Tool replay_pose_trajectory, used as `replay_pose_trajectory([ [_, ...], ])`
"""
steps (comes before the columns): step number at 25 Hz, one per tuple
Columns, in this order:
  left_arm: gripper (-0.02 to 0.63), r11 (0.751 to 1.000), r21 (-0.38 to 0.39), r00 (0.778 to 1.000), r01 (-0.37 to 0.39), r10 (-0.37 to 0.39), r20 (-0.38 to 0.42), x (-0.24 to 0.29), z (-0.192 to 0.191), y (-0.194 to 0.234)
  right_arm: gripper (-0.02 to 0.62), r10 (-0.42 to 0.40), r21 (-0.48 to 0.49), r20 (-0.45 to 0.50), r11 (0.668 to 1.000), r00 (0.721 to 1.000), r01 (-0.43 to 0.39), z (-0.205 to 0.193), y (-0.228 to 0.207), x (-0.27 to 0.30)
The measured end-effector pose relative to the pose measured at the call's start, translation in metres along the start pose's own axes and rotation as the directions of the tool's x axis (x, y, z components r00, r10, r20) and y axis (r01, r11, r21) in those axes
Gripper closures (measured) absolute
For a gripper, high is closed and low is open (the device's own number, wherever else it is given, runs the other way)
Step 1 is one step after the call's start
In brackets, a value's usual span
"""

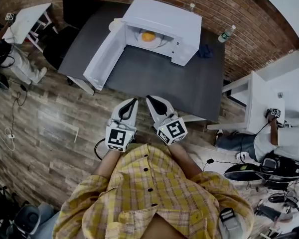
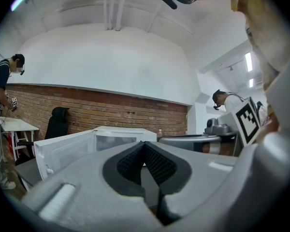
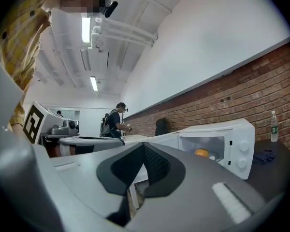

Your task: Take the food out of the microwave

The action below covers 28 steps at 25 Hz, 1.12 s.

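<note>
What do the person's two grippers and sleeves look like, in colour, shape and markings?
Both the left claw and the right claw are light grey, tapered shells with black ribbed pads. Each carries a cube with black-and-white square markers. The sleeves are yellow plaid.

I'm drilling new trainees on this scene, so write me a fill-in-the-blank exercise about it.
1. The microwave has its door swung ____.
2. The food inside it is ____ in colour.
3. The left gripper and the right gripper are both empty, jaws ____.
Missing words: open; orange; shut.
</note>
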<state>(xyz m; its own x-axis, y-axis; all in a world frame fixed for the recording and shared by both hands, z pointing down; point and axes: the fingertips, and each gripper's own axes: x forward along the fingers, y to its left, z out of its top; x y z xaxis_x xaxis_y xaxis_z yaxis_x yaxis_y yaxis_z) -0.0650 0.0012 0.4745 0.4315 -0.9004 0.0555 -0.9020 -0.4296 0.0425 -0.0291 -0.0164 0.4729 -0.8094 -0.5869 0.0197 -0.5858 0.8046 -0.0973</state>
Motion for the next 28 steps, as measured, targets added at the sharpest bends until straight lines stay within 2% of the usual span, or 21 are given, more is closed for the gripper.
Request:
replay_pose_trajectory([
  [5,0.607,0.999,-0.018,0.999,0.046,-0.046,0.006,0.017,0.004,0.030,0.592,-0.035,-0.009,-0.004,0.999,0.999,0.035,0.005,-0.009,0.029],
  [15,0.607,0.991,-0.039,0.992,0.126,-0.126,0.012,0.040,0.003,0.056,0.592,-0.115,-0.028,-0.019,0.993,0.993,0.115,0.007,-0.022,0.061],
  [28,0.607,0.989,-0.049,0.990,0.140,-0.139,0.016,0.053,0.004,0.076,0.592,-0.146,-0.011,-0.046,0.989,0.988,0.146,0.006,-0.035,0.083],
])
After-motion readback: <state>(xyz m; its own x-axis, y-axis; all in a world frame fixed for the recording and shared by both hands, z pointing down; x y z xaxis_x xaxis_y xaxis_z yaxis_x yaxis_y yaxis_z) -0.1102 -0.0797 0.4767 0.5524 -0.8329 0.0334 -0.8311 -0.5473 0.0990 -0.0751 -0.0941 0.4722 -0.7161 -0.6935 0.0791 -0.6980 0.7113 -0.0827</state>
